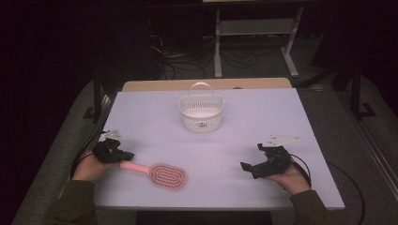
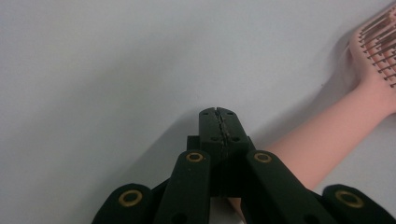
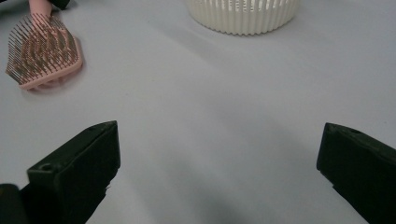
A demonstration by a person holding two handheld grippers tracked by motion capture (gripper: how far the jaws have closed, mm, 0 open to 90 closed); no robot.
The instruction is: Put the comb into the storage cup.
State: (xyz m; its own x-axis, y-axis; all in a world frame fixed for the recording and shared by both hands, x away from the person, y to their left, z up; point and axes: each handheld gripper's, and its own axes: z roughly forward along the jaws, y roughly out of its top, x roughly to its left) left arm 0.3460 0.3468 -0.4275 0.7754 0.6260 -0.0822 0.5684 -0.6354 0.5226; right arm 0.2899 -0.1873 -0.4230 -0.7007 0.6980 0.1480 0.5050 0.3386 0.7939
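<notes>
A pink hairbrush (image 1: 162,174) lies bristles up near the table's front left, handle pointing left. My left gripper (image 1: 126,155) rests at the end of that handle, jaws shut together with nothing between them. In the left gripper view the closed left gripper (image 2: 218,114) lies on the table and the brush handle (image 2: 327,135) runs just beside it on the right. My right gripper (image 1: 247,168) sits at the front right, open and empty. The right gripper view looks between its wide-apart jaws (image 3: 219,158) to the brush head (image 3: 44,51) and a white basket (image 3: 243,16).
The white slatted basket (image 1: 201,112) with a raised handle stands at the middle back of the pale table (image 1: 253,131). A wooden edge runs behind the table. Dark floor with cables and a desk frame lies beyond.
</notes>
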